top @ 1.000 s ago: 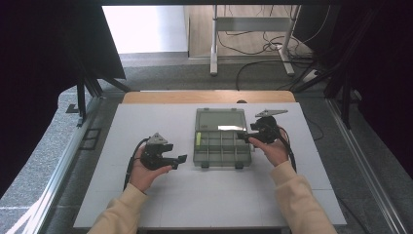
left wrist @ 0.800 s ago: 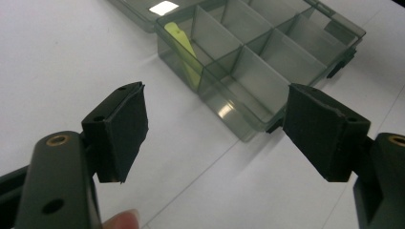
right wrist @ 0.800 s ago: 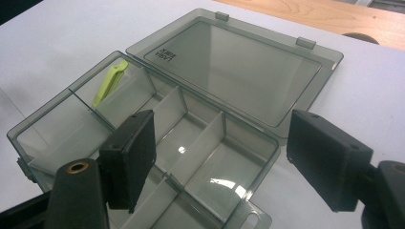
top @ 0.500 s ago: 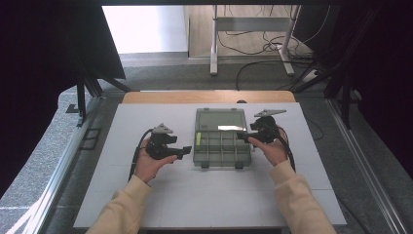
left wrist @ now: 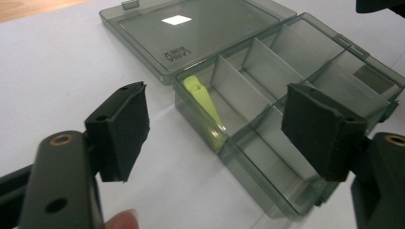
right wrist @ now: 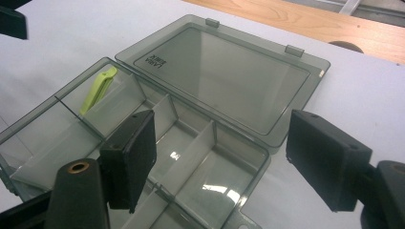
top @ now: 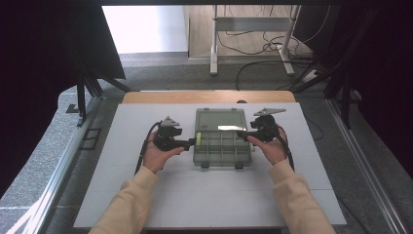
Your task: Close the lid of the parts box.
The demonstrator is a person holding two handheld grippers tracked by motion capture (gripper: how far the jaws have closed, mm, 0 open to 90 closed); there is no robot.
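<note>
A white table point(top: 146, 195) is seen, with a strip of brown wood point(top: 160, 96) along its far edge. One thing is laid right on the white top: a see-through grey box point(top: 221, 144), opened flat. Its lid point(top: 219, 118) is spread on the table behind it. A small yellow-green piece point(left wrist: 206, 102) is kept in one part of the box.

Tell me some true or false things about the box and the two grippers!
1. The box has its lid open. True.
2. A red clip lies in the box. False: the clip is yellow-green.
3. The left gripper is shut on the clip. False: its jaws stand apart, holding nothing.
4. The right gripper is open. True.
5. The box stands on the floor. False: it sits on the white table.
</note>
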